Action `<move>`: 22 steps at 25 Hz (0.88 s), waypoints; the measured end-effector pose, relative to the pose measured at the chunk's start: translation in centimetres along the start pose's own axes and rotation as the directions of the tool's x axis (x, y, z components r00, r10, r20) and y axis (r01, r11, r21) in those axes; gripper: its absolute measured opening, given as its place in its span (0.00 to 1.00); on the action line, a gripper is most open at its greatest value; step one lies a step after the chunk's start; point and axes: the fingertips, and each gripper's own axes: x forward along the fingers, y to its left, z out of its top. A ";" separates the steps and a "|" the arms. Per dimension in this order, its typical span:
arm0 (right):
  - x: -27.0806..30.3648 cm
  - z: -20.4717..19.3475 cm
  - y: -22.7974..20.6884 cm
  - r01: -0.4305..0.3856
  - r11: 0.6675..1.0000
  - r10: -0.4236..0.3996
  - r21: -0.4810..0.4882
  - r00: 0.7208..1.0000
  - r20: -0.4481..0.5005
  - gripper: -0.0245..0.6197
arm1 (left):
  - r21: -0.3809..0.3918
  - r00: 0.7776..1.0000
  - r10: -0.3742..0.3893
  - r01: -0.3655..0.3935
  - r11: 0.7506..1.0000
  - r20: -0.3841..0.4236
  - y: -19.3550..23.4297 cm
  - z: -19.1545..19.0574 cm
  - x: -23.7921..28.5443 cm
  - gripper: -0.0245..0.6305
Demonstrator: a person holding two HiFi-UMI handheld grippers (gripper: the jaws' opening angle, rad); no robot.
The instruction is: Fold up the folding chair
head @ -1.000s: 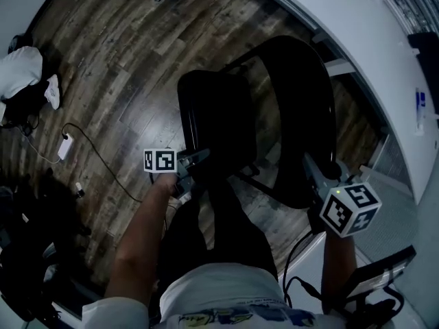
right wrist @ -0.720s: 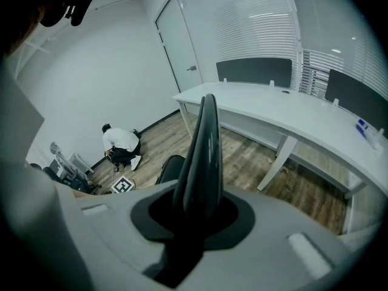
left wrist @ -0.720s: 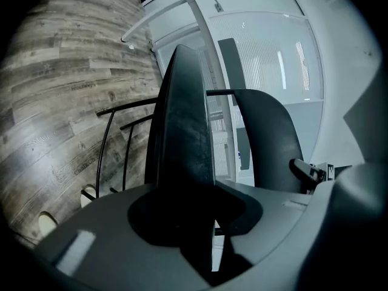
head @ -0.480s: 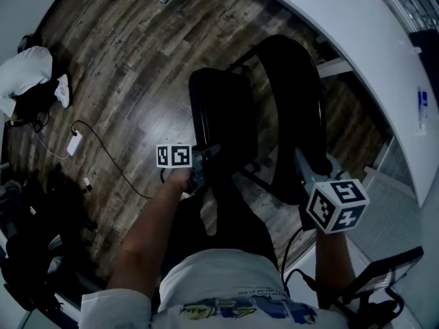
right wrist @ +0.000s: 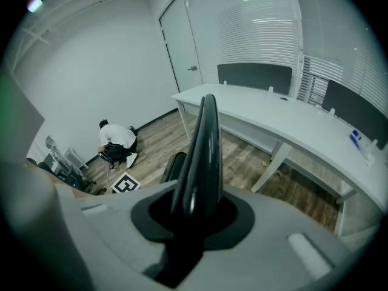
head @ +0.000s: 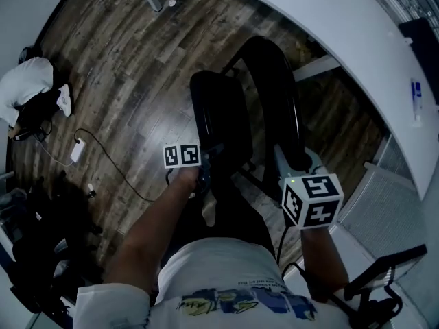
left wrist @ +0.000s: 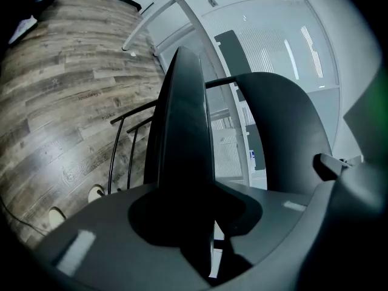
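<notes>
The black folding chair stands on the wood floor in front of me, its seat tipped up steeply and close to the backrest. My left gripper is shut on the seat's front edge; in the left gripper view the seat runs edge-on out of the jaws of the left gripper, with the backrest to its right. My right gripper is shut on the backrest's top edge. In the right gripper view the backrest rises edge-on from the right gripper, and the seat shows below it.
A long curved white desk runs behind and to the right of the chair. A person in a white shirt crouches at the far left. A cable with an adapter lies on the floor, and dark equipment sits at lower left.
My left gripper has moved up and to the right with the seat edge, which has swung closer to the backrest. The right gripper has kept its hold on the backrest.
</notes>
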 end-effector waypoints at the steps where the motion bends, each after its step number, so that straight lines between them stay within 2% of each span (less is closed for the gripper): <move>1: 0.0 0.1 0.1 -0.001 1.000 0.001 0.003 1.000 0.001 0.15 | 0.000 1.000 0.008 -0.008 1.000 0.000 -0.2 0.0 0.1 0.23; 7: -0.5 0.2 0.1 0.009 1.000 -0.009 -0.026 1.000 -0.003 0.15 | 0.009 0.997 0.075 -0.075 0.997 0.005 -1.9 -0.3 1.6 0.23; 13: -0.9 0.5 -0.8 0.008 1.000 -0.008 -0.005 1.000 0.006 0.15 | 0.017 0.991 0.135 -0.135 0.991 -0.009 -3.6 -0.3 3.4 0.23; 22: -1.2 0.7 0.2 0.024 1.000 -0.024 -0.015 1.000 0.013 0.15 | 0.024 0.974 0.226 -0.226 0.974 -0.019 -5.5 -0.8 5.4 0.23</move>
